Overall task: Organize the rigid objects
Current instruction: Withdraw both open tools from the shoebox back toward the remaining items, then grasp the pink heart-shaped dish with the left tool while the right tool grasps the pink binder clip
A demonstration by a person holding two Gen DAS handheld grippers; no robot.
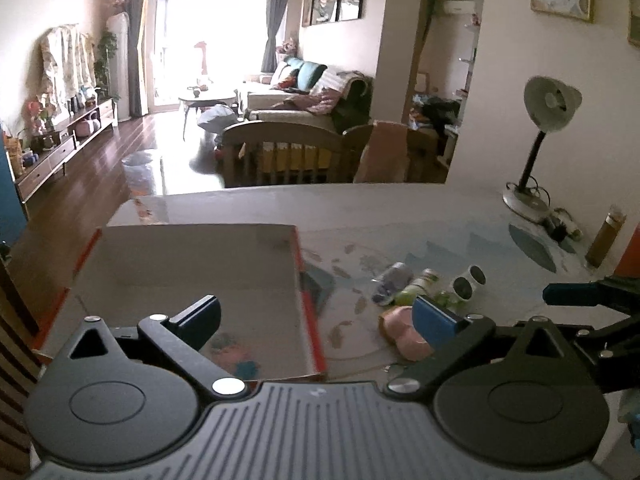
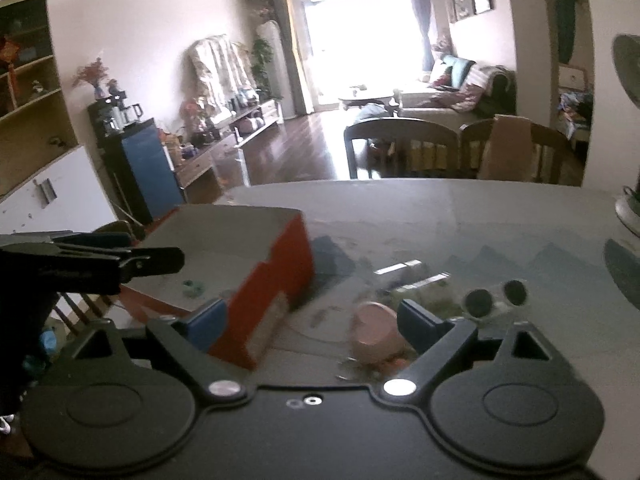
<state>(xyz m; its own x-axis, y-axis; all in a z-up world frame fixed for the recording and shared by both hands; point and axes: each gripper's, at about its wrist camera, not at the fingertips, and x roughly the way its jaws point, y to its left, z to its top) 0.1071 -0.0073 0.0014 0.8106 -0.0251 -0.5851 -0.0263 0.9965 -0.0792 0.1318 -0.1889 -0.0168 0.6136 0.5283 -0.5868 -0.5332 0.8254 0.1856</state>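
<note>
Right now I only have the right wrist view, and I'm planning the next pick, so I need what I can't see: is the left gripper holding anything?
Observer: No. The left gripper is wide open and empty, with one finger on either side of the right wall of the box.
Operator: What's in the box's near corner? The wall hides it from me.
Observer: A blurred pink-and-blue item lies there on the box floor.
Operator: Is anything standing beyond my right edge?
Observer: A brown bottle stands upright near the base of the lamp.
</note>
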